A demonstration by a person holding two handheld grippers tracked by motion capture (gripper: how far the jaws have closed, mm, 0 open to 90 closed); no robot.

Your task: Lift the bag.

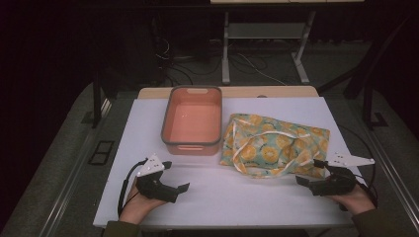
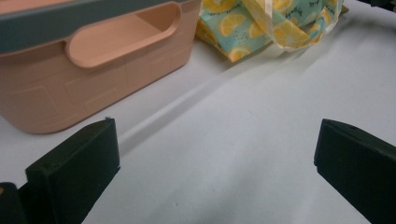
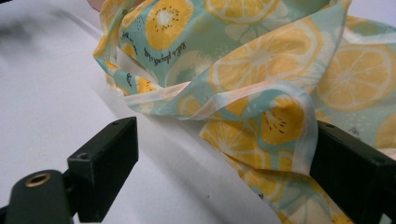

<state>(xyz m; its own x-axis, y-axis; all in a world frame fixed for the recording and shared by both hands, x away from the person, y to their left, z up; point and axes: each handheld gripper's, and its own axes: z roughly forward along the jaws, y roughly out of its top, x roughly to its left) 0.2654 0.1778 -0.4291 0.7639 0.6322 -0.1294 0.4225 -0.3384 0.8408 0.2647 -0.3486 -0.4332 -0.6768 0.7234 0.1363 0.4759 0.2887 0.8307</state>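
Note:
A cloth bag [image 1: 274,143] printed with lemons on pale green lies crumpled on the white table [image 1: 232,197], right of centre. Its pale straps are draped over it. My right gripper [image 1: 310,171] rests low at the bag's near right corner. In the right gripper view this gripper [image 3: 224,140] is open, with a folded edge of the bag [image 3: 261,70] lying between the jaws and reaching the right one. My left gripper [image 1: 177,176] is open over bare table near the front left. In the left gripper view nothing lies between the jaws of the left gripper [image 2: 217,135].
A salmon plastic bin [image 1: 190,148] with a grey rim stands empty left of the bag, beyond my left gripper; its handle wall [image 2: 93,88] is close ahead. The lemon bag [image 2: 243,28] lies past it. Dark floor, cables and a stand surround the table.

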